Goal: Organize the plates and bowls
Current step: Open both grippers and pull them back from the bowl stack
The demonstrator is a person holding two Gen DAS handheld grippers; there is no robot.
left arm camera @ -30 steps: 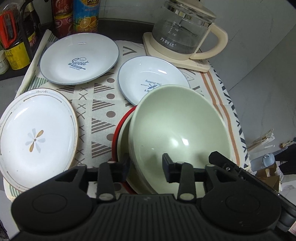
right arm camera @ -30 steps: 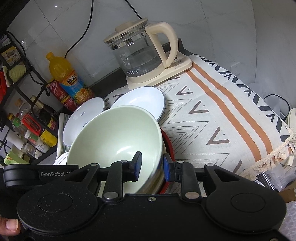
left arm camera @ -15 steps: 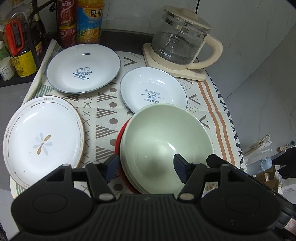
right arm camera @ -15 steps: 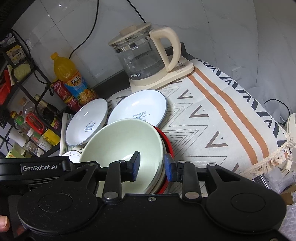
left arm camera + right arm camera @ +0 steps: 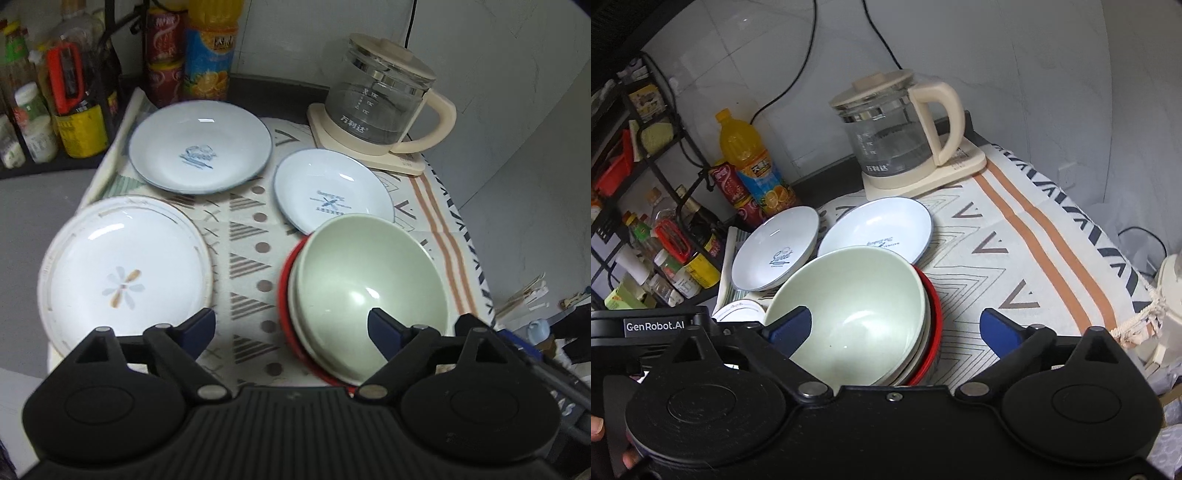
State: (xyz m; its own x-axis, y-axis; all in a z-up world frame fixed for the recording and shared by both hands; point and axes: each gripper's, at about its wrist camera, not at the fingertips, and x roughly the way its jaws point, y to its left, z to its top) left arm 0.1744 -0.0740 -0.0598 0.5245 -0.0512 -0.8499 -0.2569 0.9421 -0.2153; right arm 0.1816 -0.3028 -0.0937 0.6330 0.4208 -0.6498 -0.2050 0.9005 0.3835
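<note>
Left tool (image 5: 291, 330): jaws spread wide, nothing between them; it hangs above the near edge of the surface, one pad over the flower plate's rim, the other over the green bowl's near wall.
Right tool (image 5: 897, 328): jaws spread wide, holding nothing; the left pad sits in front of the green bowl's rim, the right pad over bare cloth. Contact between pad and bowl: cannot tell.
Green bowl (image 5: 369, 284): pale green, upright, topmost of a nested stack, free of both tools.
Stack beneath: a whitish bowl (image 5: 295, 314) shows as a thin rim under the green one; a red bowl (image 5: 284, 280) shows as the outermost rim at the bottom. The stack stands on the near right part of the surface.
Small blue plate (image 5: 332, 192): blue print in its centre, just behind the stack; the green bowl's far rim overlaps it in the left wrist view. Touching or not: cannot tell.
Large blue plate (image 5: 201, 147): far left, blue script logo, apart from the small plate.
Flower plate (image 5: 125, 273): white, gold-trimmed rim, petal motif, near left, well apart from the stack.
Surface (image 5: 243, 236): covered with a patterned cloth of triangles, dots and orange stripes.
Kettle (image 5: 380, 107): glass with cream lid, handle and base, at the far right corner.
Background: orange juice bottle (image 5: 750, 162) and red cans (image 5: 731, 184) behind the plates; condiment rack (image 5: 646, 206) at far left.
</note>
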